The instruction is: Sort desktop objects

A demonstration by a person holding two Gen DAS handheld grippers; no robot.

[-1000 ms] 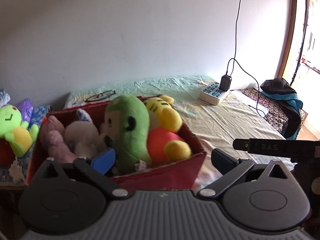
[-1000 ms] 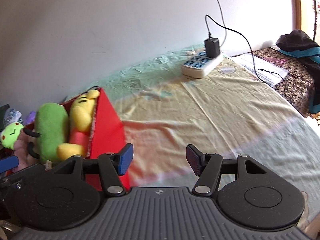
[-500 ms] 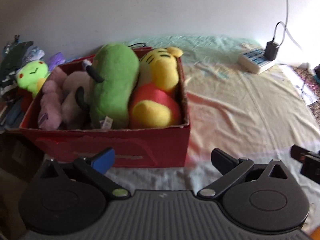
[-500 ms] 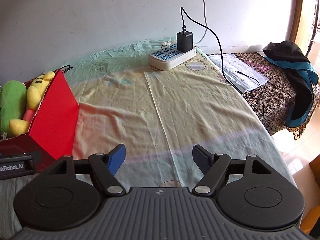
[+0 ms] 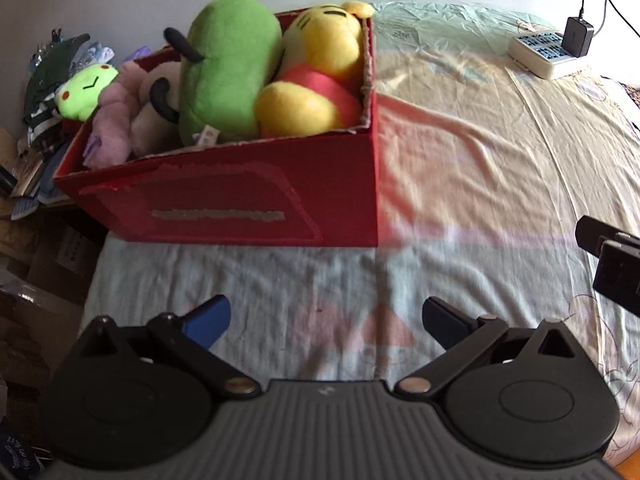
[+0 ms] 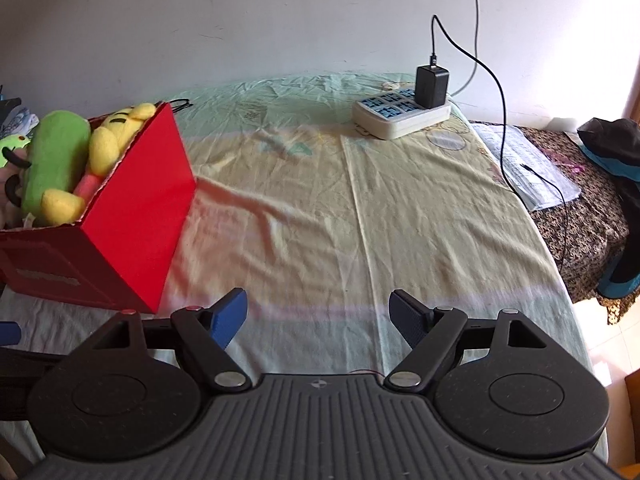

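**Desk:** What does the left-wrist view show?

**Photographer:** A red cardboard box [image 5: 240,196] at centre left on the sheeted table [image 5: 480,140], packed with plush toys: a green one [image 5: 224,72], a yellow bear in a red shirt [image 5: 316,80], and a pale pink one [image 5: 114,120] at the box's left end. The left gripper [image 5: 326,316] hangs at the bottom of the frame, tongs apart, nothing between them.

**Desk:** And the right?

**Photographer:** The right gripper [image 6: 318,314] sits low in its own frame over bare sheet, its tongs opening with nothing between them. The box [image 6: 132,216] stands at left; a white power strip [image 6: 400,116] with a black charger [image 6: 431,86] lies upper right.

**Desk:** So which step is this?

**Photographer:** By my reading, the sorting is at or near its end: no loose toy remains on the sheet. A lime-green plush [image 5: 86,90] shows at upper left beyond the box, though whether it belongs to the job is unclear.

**Desk:** Next move?

**Photographer:** Probably finding anything unsorted, then reaching it with tongs wide and clear of the box rim.
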